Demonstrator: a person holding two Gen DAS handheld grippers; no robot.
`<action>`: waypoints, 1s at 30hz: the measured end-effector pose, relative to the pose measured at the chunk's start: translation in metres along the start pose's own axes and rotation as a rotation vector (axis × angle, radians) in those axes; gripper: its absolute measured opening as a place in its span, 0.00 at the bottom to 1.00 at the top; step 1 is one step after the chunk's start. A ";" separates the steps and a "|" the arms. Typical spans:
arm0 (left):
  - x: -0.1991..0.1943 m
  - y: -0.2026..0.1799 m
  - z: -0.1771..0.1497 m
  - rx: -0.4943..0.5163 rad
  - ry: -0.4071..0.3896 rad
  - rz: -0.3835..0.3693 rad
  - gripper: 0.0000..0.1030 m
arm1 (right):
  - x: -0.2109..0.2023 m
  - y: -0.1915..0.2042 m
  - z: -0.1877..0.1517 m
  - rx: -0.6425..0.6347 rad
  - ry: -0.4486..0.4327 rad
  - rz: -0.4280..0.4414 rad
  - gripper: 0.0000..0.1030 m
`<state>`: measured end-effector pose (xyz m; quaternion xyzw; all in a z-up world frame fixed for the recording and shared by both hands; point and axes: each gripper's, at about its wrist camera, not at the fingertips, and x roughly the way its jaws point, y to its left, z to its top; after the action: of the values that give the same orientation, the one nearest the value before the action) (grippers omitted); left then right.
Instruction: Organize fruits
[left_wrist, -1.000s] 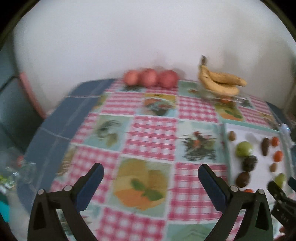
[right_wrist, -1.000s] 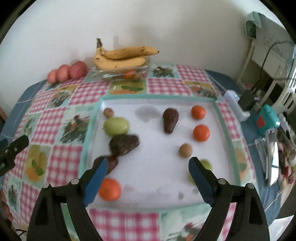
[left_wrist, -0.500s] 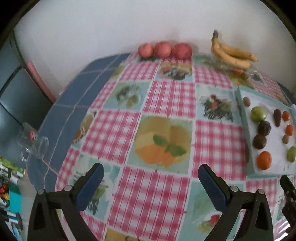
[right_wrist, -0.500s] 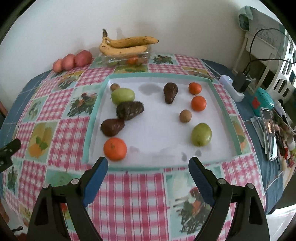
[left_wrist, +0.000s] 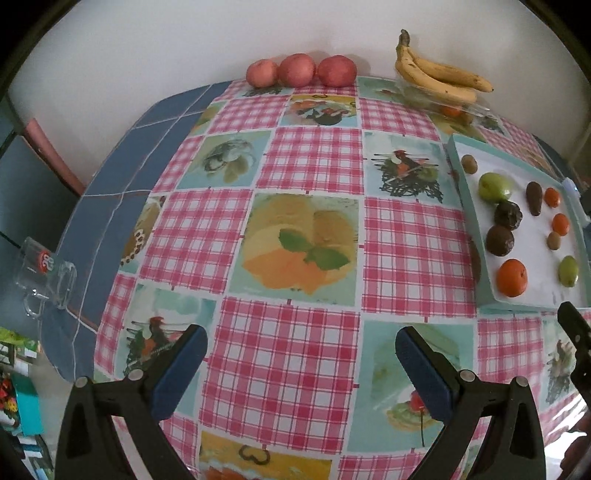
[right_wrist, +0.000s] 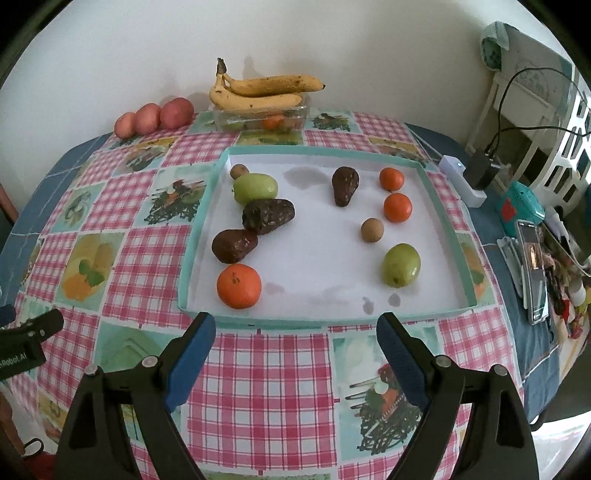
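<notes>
your left gripper (left_wrist: 297, 363) and right gripper (right_wrist: 295, 349) are both spread wide, holding nothing, above the tablecloth (right_wrist: 258, 387) near the tray (right_wrist: 199, 258) of fruit.

Fruit in tray (right_wrist: 448, 225), by kind:
- 3 oranges (right_wrist: 239, 285) (right_wrist: 397, 207) (right_wrist: 391, 179)
- 3 dark avocados (right_wrist: 268, 215) (right_wrist: 234, 245) (right_wrist: 345, 185)
- 2 green fruits (right_wrist: 255, 188) (right_wrist: 401, 264)
- 2 small brown fruits, maybe kiwis (right_wrist: 239, 171) (right_wrist: 372, 229)

Outside tray, at back:
- 3 red apples (right_wrist: 176, 112) (right_wrist: 147, 119) (right_wrist: 125, 125)
- 1 banana bunch (right_wrist: 258, 92), approx 3 bananas
- 1 clear container (right_wrist: 236, 119)
</notes>
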<state>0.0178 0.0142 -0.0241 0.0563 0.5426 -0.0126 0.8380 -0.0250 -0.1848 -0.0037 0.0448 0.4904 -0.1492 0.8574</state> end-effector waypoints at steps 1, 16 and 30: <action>0.000 0.000 0.000 0.000 -0.001 -0.006 1.00 | -0.001 0.000 0.000 0.004 -0.004 0.000 0.87; -0.002 -0.003 0.001 0.003 0.002 -0.022 1.00 | -0.003 -0.002 0.001 0.020 -0.010 0.023 0.87; -0.001 0.001 0.002 -0.029 0.009 -0.034 1.00 | -0.002 0.000 -0.001 0.015 -0.005 0.020 0.87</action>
<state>0.0195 0.0154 -0.0220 0.0349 0.5473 -0.0189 0.8360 -0.0263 -0.1844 -0.0028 0.0557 0.4868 -0.1442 0.8597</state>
